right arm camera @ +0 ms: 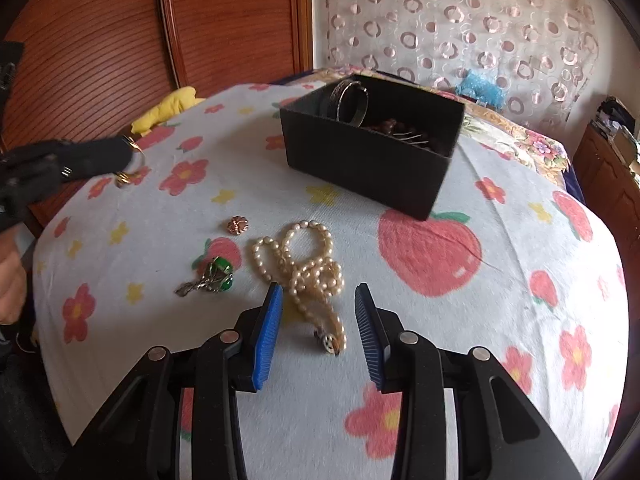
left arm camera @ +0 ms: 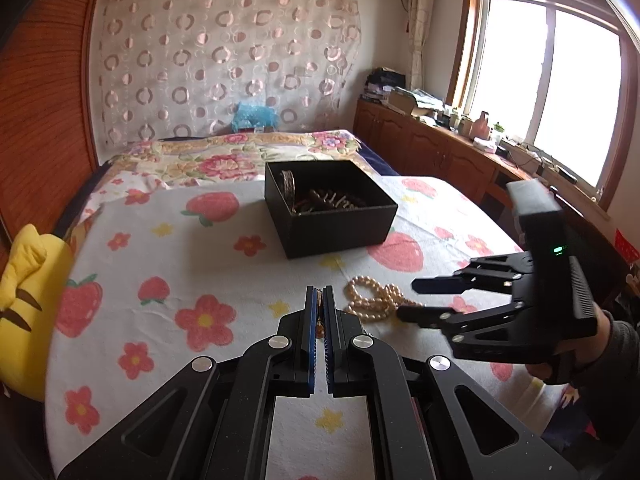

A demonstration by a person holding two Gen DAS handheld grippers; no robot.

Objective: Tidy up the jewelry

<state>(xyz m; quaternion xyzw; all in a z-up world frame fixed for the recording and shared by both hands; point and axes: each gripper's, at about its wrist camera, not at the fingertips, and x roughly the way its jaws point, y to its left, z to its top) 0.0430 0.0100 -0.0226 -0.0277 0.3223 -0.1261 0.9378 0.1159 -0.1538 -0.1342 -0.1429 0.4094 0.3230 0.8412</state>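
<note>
A bed covered by a white blanket (right arm camera: 520, 240) printed with strawberries and flowers carries loose jewelry and an open black box (right arm camera: 372, 152). The right gripper (right arm camera: 318, 312) hovers low over the blanket with its blue-padded fingers (right arm camera: 268, 332) spread wide apart, holding nothing. A tangled pearl necklace (right arm camera: 308, 268) lies on the blanket partly between those fingers: its clasp end sits in the gap, while its loops spread out just ahead of the fingertips, toward the box. To the left of the pearls rest a green and silver brooch (right arm camera: 210, 278) and, farther back, a small pink flower-shaped piece (right arm camera: 237, 225), both apart from the necklace. The black box stands beyond them, nearer the head of the bed, holding a silver bangle (right arm camera: 350, 104) propped upright against its wall and dark beads (right arm camera: 384, 126) on its floor. The left gripper (left arm camera: 319, 308) is off to the left, above the blanket, its fingers pressed together and pinching a small gold-coloured piece (right arm camera: 130, 160); what kind of piece it is cannot be told. A yellow plush toy (left arm camera: 28, 304) lies at the bed's left edge.
</note>
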